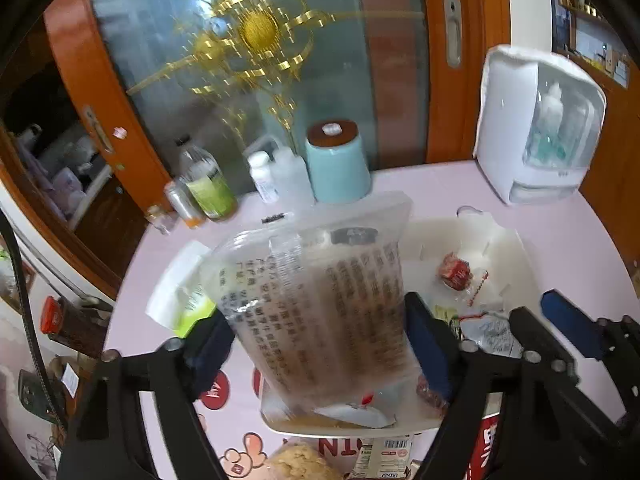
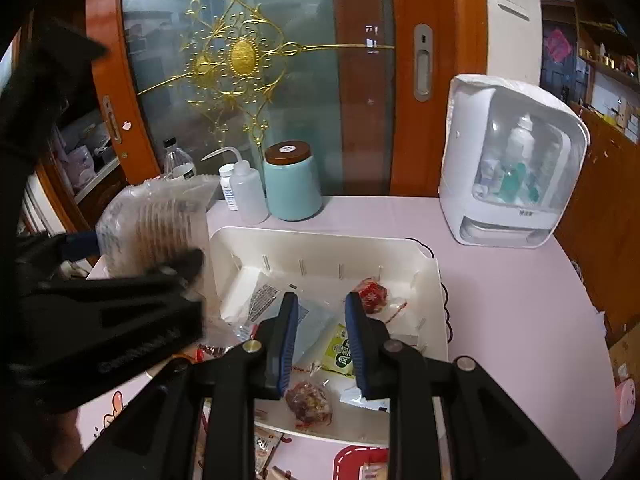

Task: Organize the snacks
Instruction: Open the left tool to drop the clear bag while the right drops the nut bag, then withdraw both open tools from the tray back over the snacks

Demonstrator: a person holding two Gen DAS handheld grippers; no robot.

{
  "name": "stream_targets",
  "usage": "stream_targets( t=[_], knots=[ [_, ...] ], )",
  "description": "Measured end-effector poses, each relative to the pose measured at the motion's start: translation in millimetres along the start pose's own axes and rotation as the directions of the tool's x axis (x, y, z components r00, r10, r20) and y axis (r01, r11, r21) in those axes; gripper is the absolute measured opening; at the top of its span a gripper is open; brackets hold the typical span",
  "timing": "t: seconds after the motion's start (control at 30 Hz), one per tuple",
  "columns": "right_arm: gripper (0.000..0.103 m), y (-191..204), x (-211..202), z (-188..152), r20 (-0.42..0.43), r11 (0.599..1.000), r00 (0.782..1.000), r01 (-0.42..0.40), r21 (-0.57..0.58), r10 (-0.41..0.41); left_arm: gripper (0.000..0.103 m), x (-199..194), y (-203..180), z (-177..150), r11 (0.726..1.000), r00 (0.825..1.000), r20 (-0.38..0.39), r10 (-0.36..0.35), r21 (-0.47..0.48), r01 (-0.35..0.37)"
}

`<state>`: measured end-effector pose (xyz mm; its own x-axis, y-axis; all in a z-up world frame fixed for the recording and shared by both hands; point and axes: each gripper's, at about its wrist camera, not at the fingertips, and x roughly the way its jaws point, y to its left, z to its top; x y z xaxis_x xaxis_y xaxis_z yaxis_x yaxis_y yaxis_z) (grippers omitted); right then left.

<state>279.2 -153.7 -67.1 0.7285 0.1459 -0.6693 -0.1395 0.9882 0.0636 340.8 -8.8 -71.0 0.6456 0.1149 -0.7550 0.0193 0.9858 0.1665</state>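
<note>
Print in dark Chinese characters covered the clear bag (image 1: pixel 320 312), too blurred to read. The left hand-held gripper (image 1: pixel 320 344) clamped that bag by its sides, upright over the white bin (image 2: pixel 320 248) on the pink desk (image 2: pixel 520 300). The right hand-held gripper (image 2: pixel 322 340) hung over the bin with jaws narrowly apart, gripping nothing. Inside lay a red-wrapped snack (image 2: pixel 372 294) and a green packet (image 2: pixel 340 354) with unreadable lettering.

Black claw (image 2: pixel 322 340), blue pads (image 2: pixel 290 340), silver pivot screws
</note>
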Motion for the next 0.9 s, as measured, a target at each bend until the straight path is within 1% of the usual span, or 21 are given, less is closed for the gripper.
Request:
stream_targets(
  t=[0.03, 0.07, 0.13, 0.17, 0.2, 0.27, 0.37, 0.47, 0.57, 0.7, 0.8, 0.9],
  knots=[
    [0.026, -2, 2, -1, -0.006, 1.0, 1.0, -0.001, 0.007, 0.001, 0.081, 7, -1, -1, 1.0, 1.0, -0.007, -0.005, 0.009, 0.005],
    [0.027, -3, 3, -3, -0.014, 1.0, 1.0, 0.0, 0.014, 0.0, 0.082, 10, -3, -1, 1.0, 1.0, -0.004, 0.007, 0.019, -0.007],
    [0.028, -9, 6, -7, -0.029, 0.999, 0.999, 0.015, 0.028, -0.014, 0.089, 15, -7, -3, 0.999, 1.0, 0.006, 0.03, 0.042, -0.031],
    [0.03, -11, 7, -8, -0.034, 0.999, 0.999, 0.018, 0.034, -0.017, 0.095, 17, -10, -4, 0.998, 0.999, 0.006, 0.034, 0.056, -0.034],
    [0.031, -14, 8, -11, -0.039, 0.999, 0.999, 0.019, 0.044, -0.017, 0.097, 17, -11, -6, 0.997, 0.999, 0.004, 0.034, 0.063, -0.034],
    [0.033, -20, 9, -15, -0.046, 0.998, 0.999, 0.018, 0.066, -0.015, 0.098, 19, -15, -8, 0.997, 1.0, -0.004, 0.031, 0.077, -0.031],
    [0.034, -29, 7, -21, -0.051, 0.995, 0.999, 0.015, 0.098, -0.01, 0.099, 19, -20, -13, 0.995, 0.999, -0.008, 0.039, 0.091, -0.038],
    [0.034, -34, 5, -26, -0.051, 0.994, 0.999, 0.02, 0.105, -0.014, 0.101, 13, -21, -17, 0.996, 0.999, -0.006, 0.035, 0.085, -0.035],
    [0.034, -38, -1, -30, -0.047, 0.993, 0.999, 0.008, 0.116, -0.002, 0.101, 6, -18, -19, 0.998, 1.0, -0.007, 0.023, 0.063, -0.022],
    [0.035, -43, -14, -34, -0.025, 0.992, 1.0, -0.005, 0.126, 0.008, 0.101, -9, -17, -26, 0.999, 1.0, -0.005, 0.003, 0.047, -0.003],
    [0.036, -44, -26, -34, -0.003, 0.992, 1.0, -0.008, 0.125, 0.008, 0.102, -22, -18, -33, 0.998, 1.0, 0.002, -0.006, 0.056, 0.006],
    [0.038, -45, -42, -36, 0.036, 0.992, 0.999, -0.01, 0.125, 0.006, 0.102, -40, -21, -41, 0.997, 1.0, 0.018, -0.012, 0.071, 0.01]
  ],
)
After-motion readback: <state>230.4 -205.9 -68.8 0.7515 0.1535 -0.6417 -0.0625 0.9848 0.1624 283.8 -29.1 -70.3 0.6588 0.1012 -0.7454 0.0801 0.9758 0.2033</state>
